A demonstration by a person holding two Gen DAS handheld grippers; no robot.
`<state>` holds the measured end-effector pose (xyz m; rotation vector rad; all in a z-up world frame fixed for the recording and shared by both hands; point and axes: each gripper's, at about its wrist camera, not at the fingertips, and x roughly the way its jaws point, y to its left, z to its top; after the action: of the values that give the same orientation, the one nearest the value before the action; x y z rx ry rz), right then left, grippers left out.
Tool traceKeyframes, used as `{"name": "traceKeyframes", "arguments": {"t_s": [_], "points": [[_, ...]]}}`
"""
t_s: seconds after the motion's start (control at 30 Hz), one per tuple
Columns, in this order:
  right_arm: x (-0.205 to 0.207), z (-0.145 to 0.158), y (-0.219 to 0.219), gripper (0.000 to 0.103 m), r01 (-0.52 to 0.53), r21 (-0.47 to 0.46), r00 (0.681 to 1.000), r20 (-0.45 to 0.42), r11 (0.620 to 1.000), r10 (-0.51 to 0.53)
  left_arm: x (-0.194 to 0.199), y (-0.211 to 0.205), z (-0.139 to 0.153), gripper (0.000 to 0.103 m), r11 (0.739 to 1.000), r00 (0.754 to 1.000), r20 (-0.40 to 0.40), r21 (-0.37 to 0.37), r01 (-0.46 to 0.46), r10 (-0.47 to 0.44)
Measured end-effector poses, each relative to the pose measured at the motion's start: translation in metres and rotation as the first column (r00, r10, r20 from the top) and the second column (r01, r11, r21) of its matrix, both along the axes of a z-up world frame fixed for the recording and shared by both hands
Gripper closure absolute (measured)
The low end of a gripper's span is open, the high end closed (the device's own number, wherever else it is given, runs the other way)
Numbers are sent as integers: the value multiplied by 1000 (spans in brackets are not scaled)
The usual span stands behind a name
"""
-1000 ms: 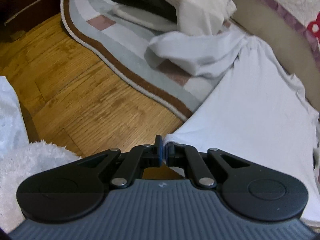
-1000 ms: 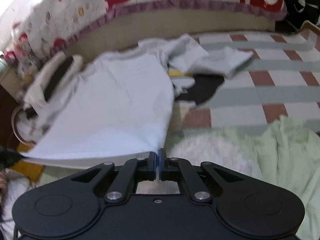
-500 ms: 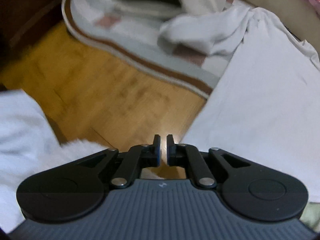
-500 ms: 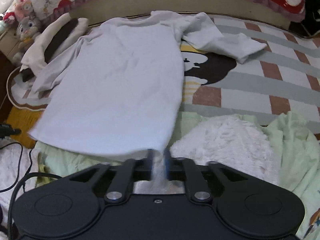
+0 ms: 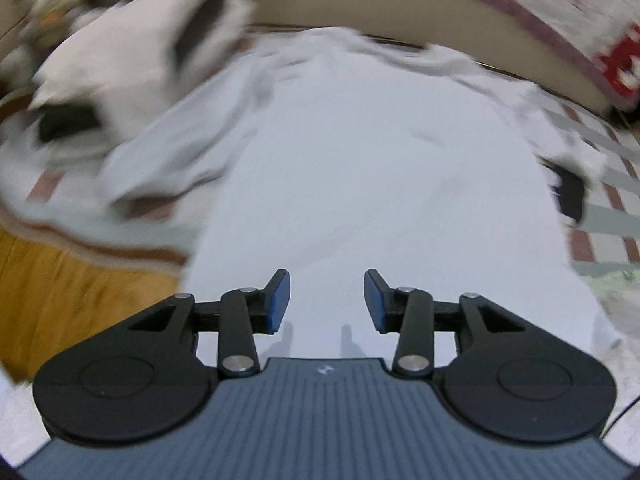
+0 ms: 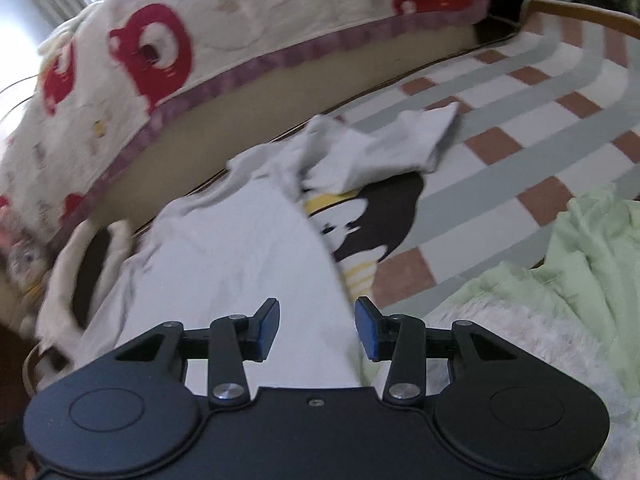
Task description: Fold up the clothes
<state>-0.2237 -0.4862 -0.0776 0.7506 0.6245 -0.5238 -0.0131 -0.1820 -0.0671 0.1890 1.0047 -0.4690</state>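
A white long-sleeved shirt (image 5: 360, 168) lies spread flat on the striped rug, collar toward the bed; its body (image 6: 240, 272) fills the lower middle of the right wrist view, and one crumpled sleeve (image 6: 384, 148) trails to the right. My left gripper (image 5: 326, 300) hovers over the shirt's lower part, its jaws opening, with nothing pinched between the blue pads. My right gripper (image 6: 316, 328) stands over the shirt's right edge, jaws also opening, and the cloth lies loose below them. The left wrist view is blurred by motion.
A checked rug (image 6: 520, 120) with a black cartoon figure (image 6: 380, 220) lies under the shirt. A bed with a red-bear quilt (image 6: 160, 52) borders the far side. White and black clothes (image 5: 132, 68) are piled at the left, pale green fabric (image 6: 580, 260) at the right, wooden floor (image 5: 52, 292) at lower left.
Both grippers were shut on the shirt's hem and have let it go; their jaws now stand apart. The left gripper swung from the floor side to over the shirt's middle.
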Motion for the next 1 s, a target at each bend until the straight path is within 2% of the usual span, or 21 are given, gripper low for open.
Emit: {"name": "traceKeyframes", "arguments": {"t_s": [0.13,0.2,0.27,0.37,0.53,0.63,0.77,0.87,0.93,1.0], "points": [[18,1,-5,56,8,-114,999,34,993,-4,-4,-68,7,63,997,997,24,9,74,-74],[17,-4,-6,55,16,-117,998,56,993,-9,-3,-99,10,63,995,994,45,20,98,-98],[14,-12,-11,55,20,-67,998,61,998,-16,-2,-127,10,63,993,991,72,40,112,-115],[14,-19,-15,55,15,7,995,96,1000,-15,4,-157,7,63,992,990,67,23,121,-122],[23,-23,-4,50,-18,33,994,112,999,14,-2,-164,-1,61,994,994,20,-21,110,-110],[31,-20,4,49,-34,-15,996,80,999,35,3,-153,-8,61,996,996,-23,-18,91,-92],[44,-22,5,49,-9,-6,999,31,1000,9,20,-146,-8,61,995,996,3,-8,95,-95],[57,-20,-15,49,45,92,995,80,995,-53,34,-150,-7,61,993,993,27,-22,116,-115],[75,-14,-32,49,51,84,994,92,995,-58,45,-155,-6,61,991,991,41,-36,125,-124],[99,-8,-54,48,59,42,997,38,997,-60,58,-161,-4,61,992,991,61,-38,121,-119]]}}
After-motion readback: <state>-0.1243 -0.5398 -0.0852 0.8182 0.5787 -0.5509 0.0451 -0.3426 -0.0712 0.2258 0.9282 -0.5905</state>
